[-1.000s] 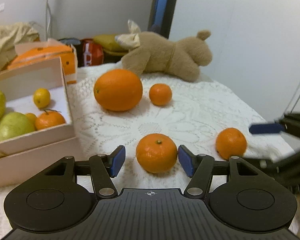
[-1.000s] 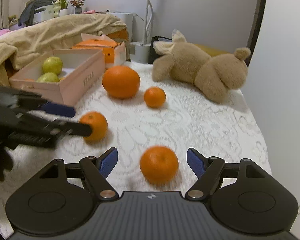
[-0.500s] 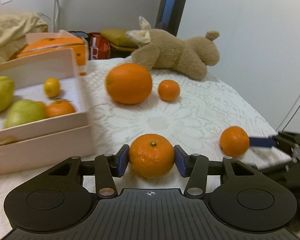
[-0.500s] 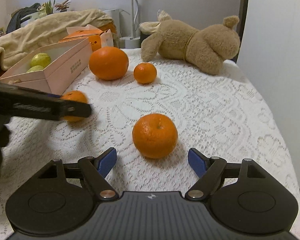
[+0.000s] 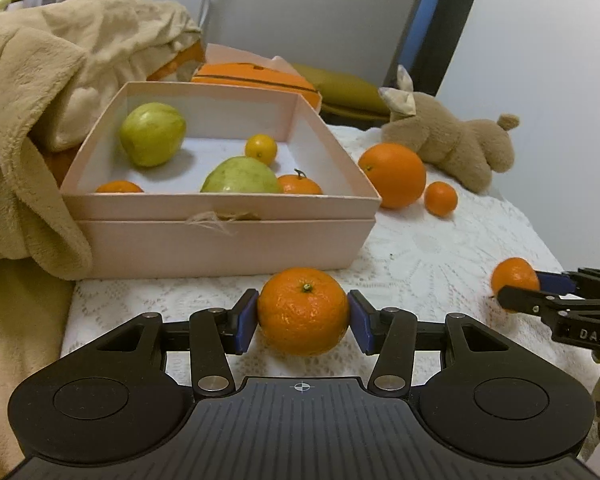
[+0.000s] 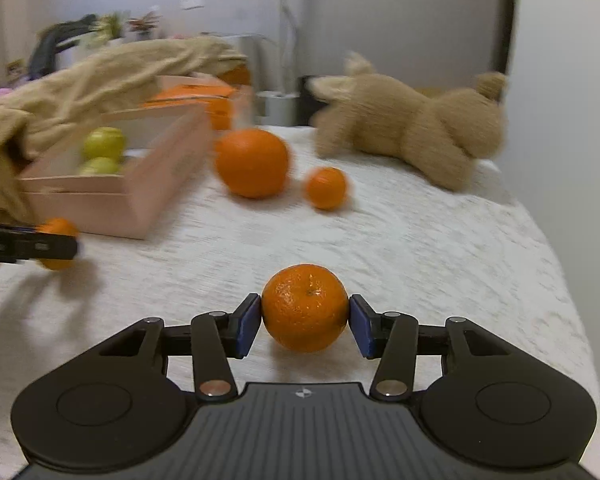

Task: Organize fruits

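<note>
The left gripper (image 5: 303, 322) squeezes a mandarin (image 5: 303, 311) low in the middle, below the pink box (image 5: 220, 236). The right gripper (image 6: 304, 325) just closed on another mandarin (image 6: 305, 307), bottom middle. They are light, round and soft, so hold the sides gently.

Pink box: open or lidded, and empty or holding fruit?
Open, no lid on the pink box; green fruit and small oranges lie inside.

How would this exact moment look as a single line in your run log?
left gripper: shut on mandarin | right gripper: jaws just closed on second mandarin | pink box: not reached
</note>
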Demonstrator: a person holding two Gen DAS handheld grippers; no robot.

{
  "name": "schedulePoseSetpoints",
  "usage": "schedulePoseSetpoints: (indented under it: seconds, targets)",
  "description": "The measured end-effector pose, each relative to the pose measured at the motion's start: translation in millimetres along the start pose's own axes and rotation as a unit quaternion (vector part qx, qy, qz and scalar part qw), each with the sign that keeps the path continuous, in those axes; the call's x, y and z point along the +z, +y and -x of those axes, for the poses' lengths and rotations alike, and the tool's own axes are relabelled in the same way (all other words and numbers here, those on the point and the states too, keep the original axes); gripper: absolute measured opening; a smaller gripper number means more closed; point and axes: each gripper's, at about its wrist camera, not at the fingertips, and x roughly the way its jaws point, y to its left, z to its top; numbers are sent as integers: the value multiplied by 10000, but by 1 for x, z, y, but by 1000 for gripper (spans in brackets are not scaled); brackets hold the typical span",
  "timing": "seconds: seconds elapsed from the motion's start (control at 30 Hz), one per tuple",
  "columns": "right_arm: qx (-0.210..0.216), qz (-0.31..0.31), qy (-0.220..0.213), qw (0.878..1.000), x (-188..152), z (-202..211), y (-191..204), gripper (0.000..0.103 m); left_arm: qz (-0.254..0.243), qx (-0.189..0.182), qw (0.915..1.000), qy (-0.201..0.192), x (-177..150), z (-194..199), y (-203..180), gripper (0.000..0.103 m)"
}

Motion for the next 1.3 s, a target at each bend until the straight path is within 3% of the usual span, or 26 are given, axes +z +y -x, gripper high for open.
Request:
schedulePoseSetpoints:
  seconds: [0.23, 0.43, 0.47, 0.53, 0.6, 0.8, 0.9, 1.13, 1.3]
  targets:
    - [781, 117, 199, 9967, 14, -15, 42, 47, -32, -72, 10000, -26, -4, -2, 0, 53]
    - [777, 105, 348, 9963, 10, -29, 50, 49, -39, -61, 9999, -84, -5, -1, -2, 53]
    - [752, 43, 372, 9965, 8, -30, 47, 51, -38, -56, 9999, -95, -5, -2, -2, 53]
    - [719, -38, 367, 9967, 5, -30, 42, 71, -30, -71, 9999, -98, -6, -3, -2, 53]
    - [717, -160, 412, 9964, 1, -32, 37, 79, -15, -106, 9999, -75, -7, -4, -1, 53]
    - [880, -257, 581, 9941, -3, -37, 36, 91, 5, -150, 9999, -41, -10, -6, 1, 53]
    - [1045, -378, 597, 9920, -3, -40, 36, 103, -9, -174, 9998, -52, -9, -5, 0, 53]
    - [826, -352, 598, 9942, -3, -40, 43, 103, -2, -172, 9998, -24, -10, -5, -1, 53]
    - [744, 298, 633, 9948, -7, -41, 53, 103, 15, -190, 9998, 29, -11, -7, 0, 53]
